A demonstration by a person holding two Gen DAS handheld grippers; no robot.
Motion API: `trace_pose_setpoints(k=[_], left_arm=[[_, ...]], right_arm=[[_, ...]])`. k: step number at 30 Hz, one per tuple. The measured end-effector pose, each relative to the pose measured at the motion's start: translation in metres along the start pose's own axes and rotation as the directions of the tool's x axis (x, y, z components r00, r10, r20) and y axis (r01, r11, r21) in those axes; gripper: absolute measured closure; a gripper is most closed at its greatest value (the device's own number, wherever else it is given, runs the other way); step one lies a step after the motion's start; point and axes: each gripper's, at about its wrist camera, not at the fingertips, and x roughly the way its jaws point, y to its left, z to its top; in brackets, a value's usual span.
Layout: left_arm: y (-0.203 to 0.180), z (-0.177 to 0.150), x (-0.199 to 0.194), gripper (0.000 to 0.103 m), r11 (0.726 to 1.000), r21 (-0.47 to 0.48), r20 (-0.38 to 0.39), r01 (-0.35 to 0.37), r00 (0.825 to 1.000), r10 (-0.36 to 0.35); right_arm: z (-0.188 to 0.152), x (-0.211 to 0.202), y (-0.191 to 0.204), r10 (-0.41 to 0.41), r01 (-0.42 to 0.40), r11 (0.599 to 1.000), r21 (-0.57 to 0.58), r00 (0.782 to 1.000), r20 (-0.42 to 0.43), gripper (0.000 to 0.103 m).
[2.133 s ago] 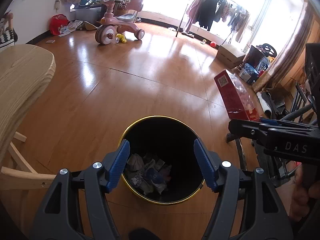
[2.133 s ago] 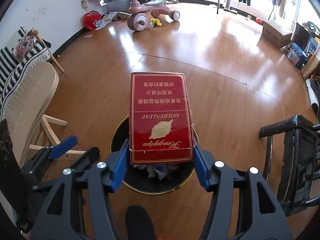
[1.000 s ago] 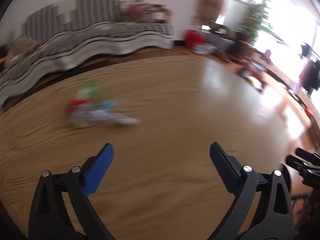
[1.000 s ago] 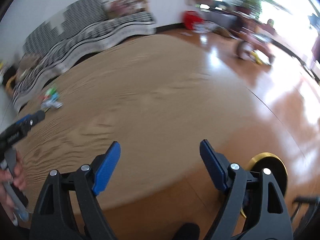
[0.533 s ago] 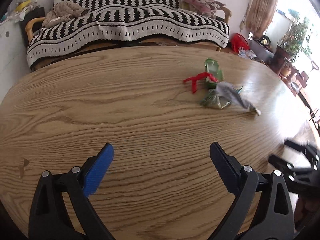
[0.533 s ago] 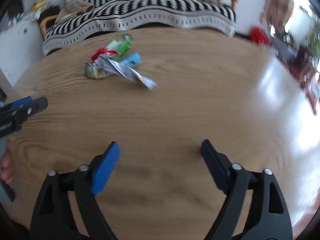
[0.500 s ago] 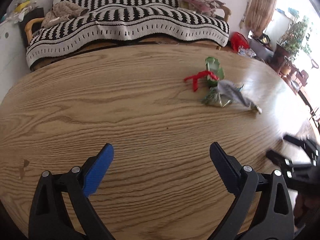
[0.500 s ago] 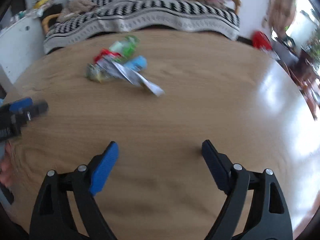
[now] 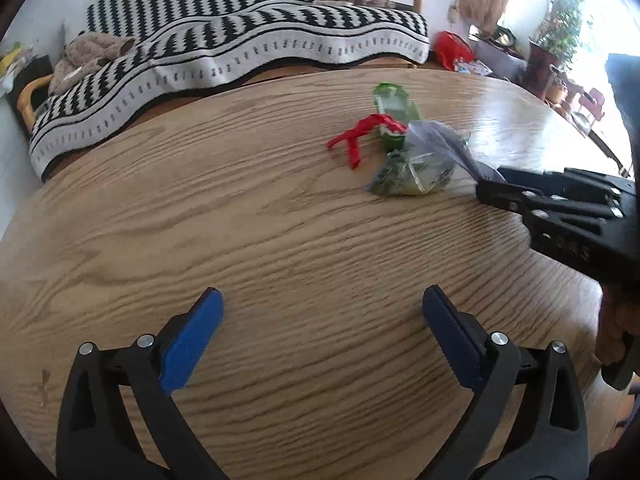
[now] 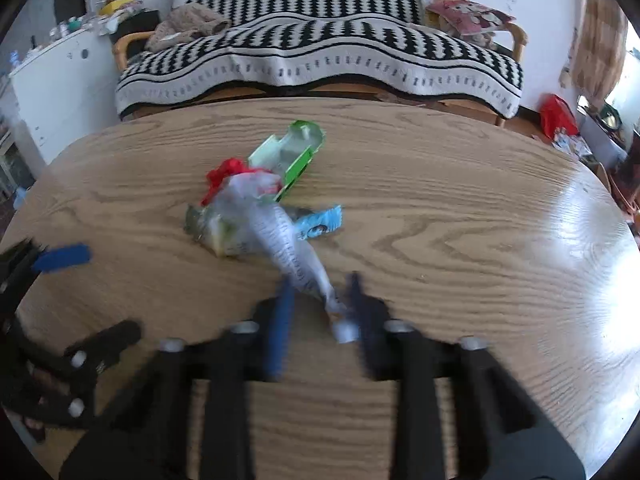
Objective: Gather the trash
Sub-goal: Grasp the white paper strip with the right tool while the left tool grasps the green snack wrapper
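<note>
The right gripper (image 10: 320, 300) points down toward the wooden table (image 10: 460, 240), and its jaws are closing. The narrow tail of a silver wrapper (image 10: 280, 236) lies between the blurred blue pads (image 10: 280, 320); whether they already press on it I cannot tell. The long axis of this wrapper runs from its tail at the gripper up and to the left in the right wrist view, where its wider end lies over the other trash. There it lies on a crumpled clear bag with green print (image 10: 212, 228). Behind it are a red scrap (image 10: 224, 174) and a green carton (image 10: 294, 156), and a light blue wrapper (image 10: 320, 226) lies just beside it on the right. All this trash is in one small heap on the table, toward the striped sofa (image 10: 320, 52).

The left gripper (image 9: 320, 332) hovers tilted down over bare table, jaws wide apart with nothing between them, well apart from the heap. At the right edge of its view, a hand (image 9: 618, 328) holds the right gripper's handle.
</note>
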Motion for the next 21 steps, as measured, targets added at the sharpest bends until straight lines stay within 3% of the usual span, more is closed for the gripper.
trace_pose_setpoints(k=[2, 10, 15, 21], left_arm=[[-0.005, 0.006, 0.006, 0.007, 1.000, 0.014, -0.001, 0.004, 1.000, -0.004], [-0.041, 0.041, 0.031, 0.007, 0.997, 0.055, 0.003, 0.053, 0.999, -0.053], [-0.055, 0.055, 0.032, 0.007, 0.985, -0.028, 0.058, 0.172, 0.984, -0.170], [-0.087, 0.065, 0.036, 0.007, 0.982, 0.020, 0.058, 0.189, 0.980, -0.190]], right_arm=[[-0.009, -0.008, -0.003, 0.015, -0.015, 1.000, -0.028, 1.000, -0.006, 0.089], [-0.061, -0.052, -0.037, 0.042, -0.043, 0.999, -0.026, 0.998, -0.056, 0.090], [-0.092, -0.079, -0.064, 0.077, -0.077, 0.997, 0.000, 0.993, -0.085, 0.090], [-0.125, -0.107, -0.090, 0.097, -0.095, 0.995, 0.026, 0.990, -0.103, 0.090]])
